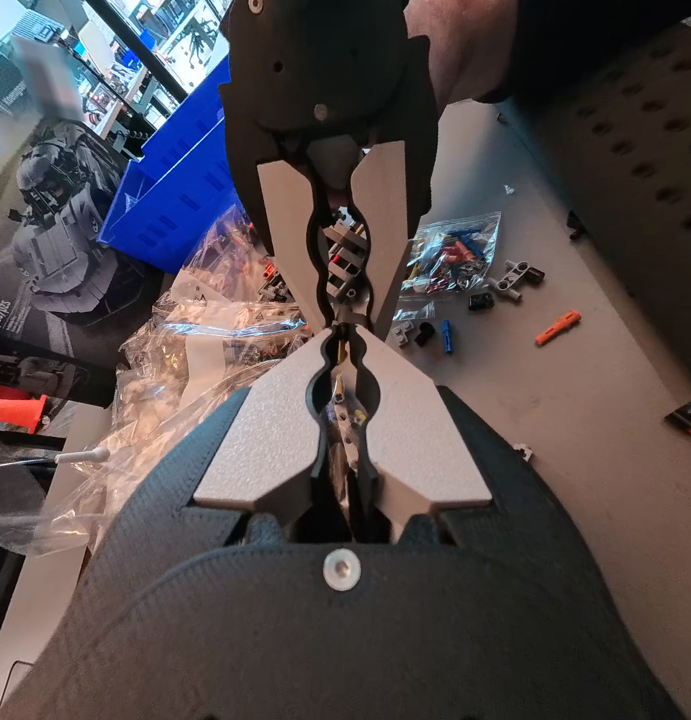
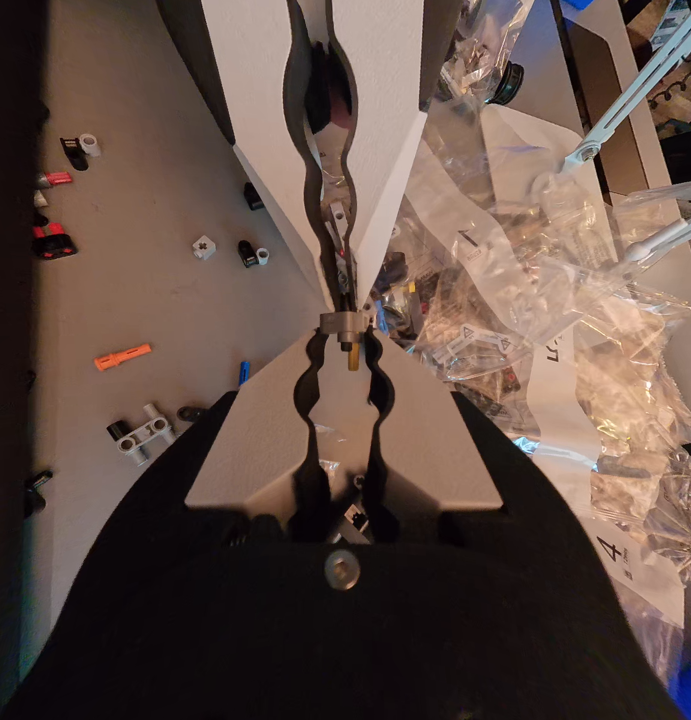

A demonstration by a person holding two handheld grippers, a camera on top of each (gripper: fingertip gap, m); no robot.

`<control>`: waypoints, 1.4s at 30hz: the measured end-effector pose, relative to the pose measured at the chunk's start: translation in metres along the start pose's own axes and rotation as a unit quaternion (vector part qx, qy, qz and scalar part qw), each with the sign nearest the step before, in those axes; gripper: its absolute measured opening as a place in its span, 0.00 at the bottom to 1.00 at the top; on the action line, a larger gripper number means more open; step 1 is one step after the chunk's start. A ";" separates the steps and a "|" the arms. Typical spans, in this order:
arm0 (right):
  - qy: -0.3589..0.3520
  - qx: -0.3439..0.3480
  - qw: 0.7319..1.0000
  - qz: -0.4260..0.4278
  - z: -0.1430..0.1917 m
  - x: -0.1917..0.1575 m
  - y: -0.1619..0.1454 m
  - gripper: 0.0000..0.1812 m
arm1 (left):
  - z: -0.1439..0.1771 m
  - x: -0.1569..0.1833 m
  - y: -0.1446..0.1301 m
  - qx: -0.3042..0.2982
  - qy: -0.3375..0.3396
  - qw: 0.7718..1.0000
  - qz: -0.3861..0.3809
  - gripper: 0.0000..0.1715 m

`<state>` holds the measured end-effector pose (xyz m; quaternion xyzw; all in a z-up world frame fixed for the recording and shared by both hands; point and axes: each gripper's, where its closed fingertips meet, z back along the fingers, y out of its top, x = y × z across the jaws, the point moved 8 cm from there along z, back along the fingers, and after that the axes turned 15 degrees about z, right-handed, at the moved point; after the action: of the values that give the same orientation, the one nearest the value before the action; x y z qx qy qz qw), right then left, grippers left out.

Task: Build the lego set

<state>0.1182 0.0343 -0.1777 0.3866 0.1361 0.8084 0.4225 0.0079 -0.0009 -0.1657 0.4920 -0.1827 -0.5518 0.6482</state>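
Lego sub-assembly (image 2: pixel 342 323): grey connector with black pin and tan axle (image 2: pixel 353 360), held above the worktop (image 2: pixel 141 304). My right hand-held gripper (image 2: pixel 343 331) and left hand-held gripper (image 1: pixel 340 331) meet tip to tip, both clamped on it.

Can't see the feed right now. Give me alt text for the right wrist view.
The right gripper and the left gripper meet tip to tip, jaws nearly closed around a small grey connector with a tan pin. Loose pieces, including an orange pin, lie on the table left; clear parts bags pile right.
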 end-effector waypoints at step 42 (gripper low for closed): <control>-0.038 -0.032 0.997 0.058 -0.002 -0.007 0.013 0.10 | -0.002 0.004 0.001 -0.055 0.009 0.998 -0.008 0.00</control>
<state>0.1118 0.0214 -0.1753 0.4103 0.0710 0.8205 0.3918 0.0110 -0.0035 -0.1669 0.4625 -0.1421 -0.5616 0.6713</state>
